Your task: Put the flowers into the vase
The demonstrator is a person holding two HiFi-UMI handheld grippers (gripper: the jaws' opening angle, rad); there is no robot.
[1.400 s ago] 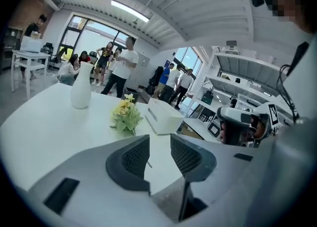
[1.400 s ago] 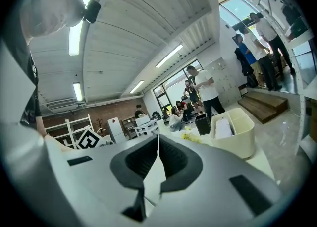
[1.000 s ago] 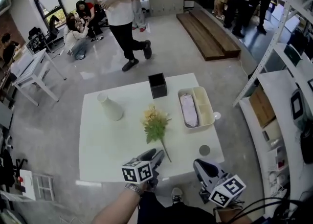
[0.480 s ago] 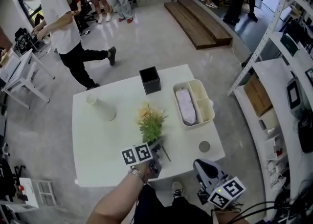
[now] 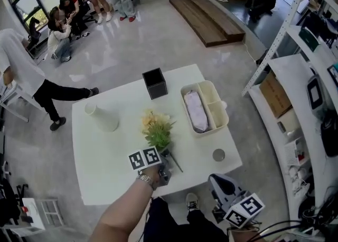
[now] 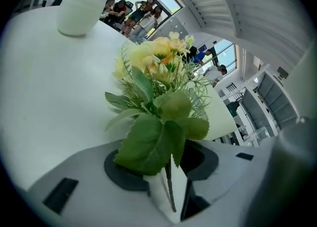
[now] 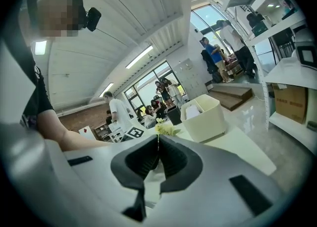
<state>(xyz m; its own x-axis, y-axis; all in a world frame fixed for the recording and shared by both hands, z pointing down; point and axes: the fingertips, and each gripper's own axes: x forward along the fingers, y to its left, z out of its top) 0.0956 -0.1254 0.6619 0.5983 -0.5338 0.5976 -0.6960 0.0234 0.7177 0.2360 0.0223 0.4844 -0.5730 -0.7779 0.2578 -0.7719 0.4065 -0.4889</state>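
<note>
Left hand-held gripper (image 5: 165, 171) sits low at the centre of the head view, over the near part of the counter, with its marker cube on top. In the left gripper view its jaws (image 6: 171, 181) stand narrowly apart. The thin dark stem of the flowers runs down the gap, with bare counter showing on either side of it, so the pads are not pressing on it. Right hand-held gripper (image 5: 213, 178) hangs at the lower right, off the counter's near edge. In the right gripper view its jaws (image 7: 157, 139) are pressed together with nothing between them.

The square white counter (image 5: 105, 172) fills the middle of the head view and stands on a grey polished floor. On its right side lies the cream plastic tray with two compartments (image 5: 216, 110), and a pale wrapped bundle (image 5: 194, 111) fills the left one. The white tapered vase (image 5: 100, 118) stands at the counter's left, well apart from the flowers, and shows again at the upper left of the left gripper view (image 6: 79, 3). The bunch of yellow artificial flowers with green leaves (image 5: 156, 127) lies at the counter's centre, blooms toward the far edge and stem toward the left hand-held gripper. The small black open-topped square box (image 5: 155, 83) stands at the far edge. A small grey round disc (image 5: 218, 155) lies near the right corner, below the tray.
</note>
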